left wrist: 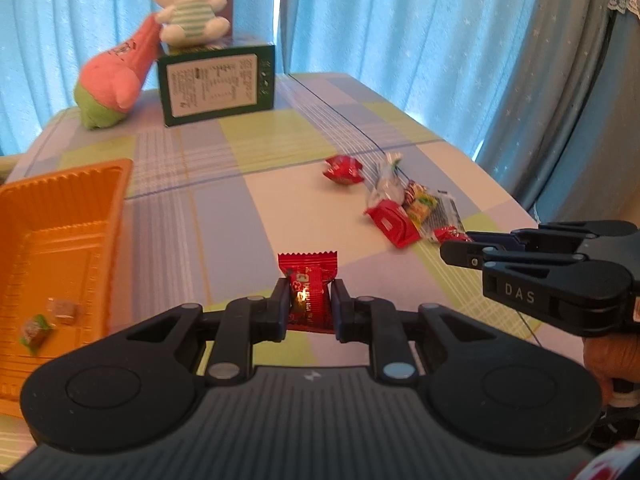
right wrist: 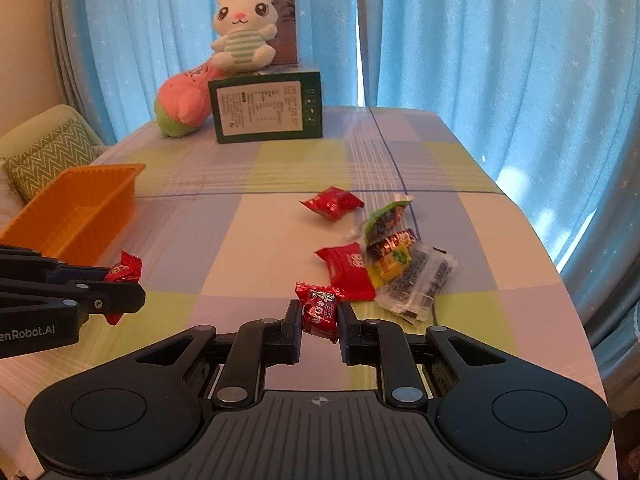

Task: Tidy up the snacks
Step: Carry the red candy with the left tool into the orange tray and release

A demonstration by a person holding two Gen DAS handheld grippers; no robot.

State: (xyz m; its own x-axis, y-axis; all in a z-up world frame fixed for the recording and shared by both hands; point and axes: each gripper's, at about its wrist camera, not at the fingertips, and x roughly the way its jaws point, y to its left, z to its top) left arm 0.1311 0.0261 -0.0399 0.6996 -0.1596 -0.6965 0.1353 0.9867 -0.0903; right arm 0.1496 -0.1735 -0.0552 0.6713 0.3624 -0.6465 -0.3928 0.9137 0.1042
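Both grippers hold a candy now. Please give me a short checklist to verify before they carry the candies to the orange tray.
1. Left gripper jaws shut on its red candy: ok.
2. Right gripper jaws shut on its red milk candy: ok.
3. Orange tray has free room: ok, only two sweets inside.
4. Table path to the tray free of things: ok.
5. Grip firm enough for carrying: cannot tell.

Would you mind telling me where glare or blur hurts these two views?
Left wrist view: a bright glint on the red candy in the left tongs; the plush rabbit is soft. Right wrist view: the curtains bow near the edges.
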